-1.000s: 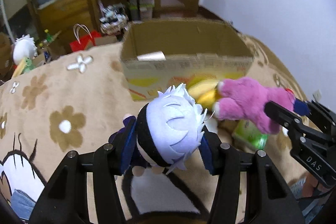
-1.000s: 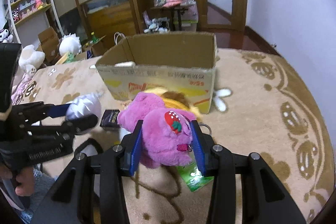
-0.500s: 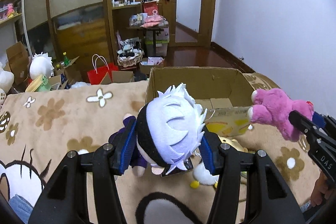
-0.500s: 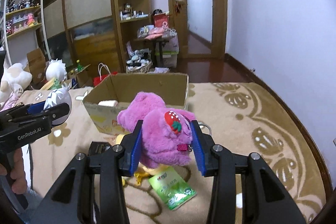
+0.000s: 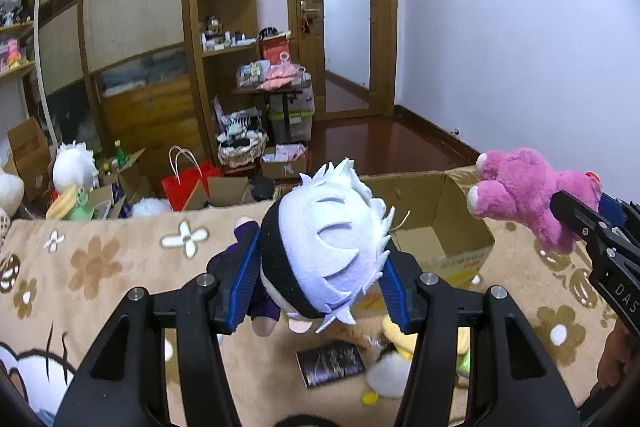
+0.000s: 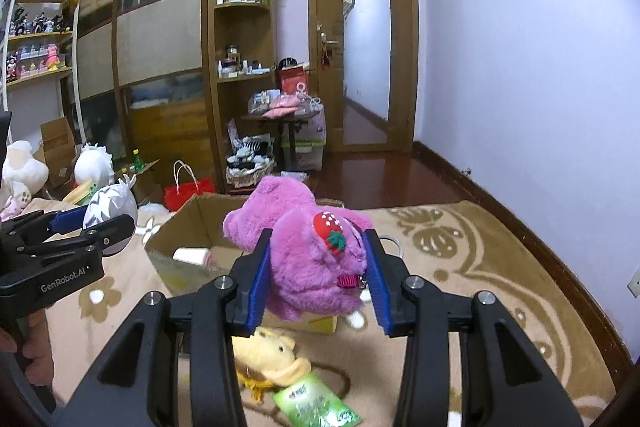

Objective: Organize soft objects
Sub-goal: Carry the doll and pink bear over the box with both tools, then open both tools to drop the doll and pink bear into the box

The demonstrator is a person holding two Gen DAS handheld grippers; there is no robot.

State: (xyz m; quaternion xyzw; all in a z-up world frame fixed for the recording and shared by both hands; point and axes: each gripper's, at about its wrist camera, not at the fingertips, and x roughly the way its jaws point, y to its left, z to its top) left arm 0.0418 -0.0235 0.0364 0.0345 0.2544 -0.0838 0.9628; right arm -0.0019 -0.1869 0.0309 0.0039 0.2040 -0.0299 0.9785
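Observation:
My left gripper [image 5: 316,279] is shut on a white-haired plush doll [image 5: 324,247] with a dark body, held in the air above the bed. My right gripper [image 6: 316,271] is shut on a pink plush bear [image 6: 304,247] with a strawberry patch, held over the near wall of an open cardboard box [image 6: 184,227]. The box also shows in the left wrist view [image 5: 436,211], behind the doll, with the bear [image 5: 524,191] to its right. In the right wrist view the left gripper [image 6: 86,225] and its doll [image 6: 110,205] hang at the left.
On the tan flowered blanket [image 5: 92,267] below lie a yellow plush [image 6: 268,351], a green packet [image 6: 316,407] and a dark booklet [image 5: 332,367]. A white item [image 6: 192,257] lies inside the box. Shelves, a red bag [image 5: 188,179] and floor clutter stand beyond the bed.
Both grippers have risen with their toys and tilted up, so the box and blanket now sit lower in view. The pink bear has moved over the box's near wall.

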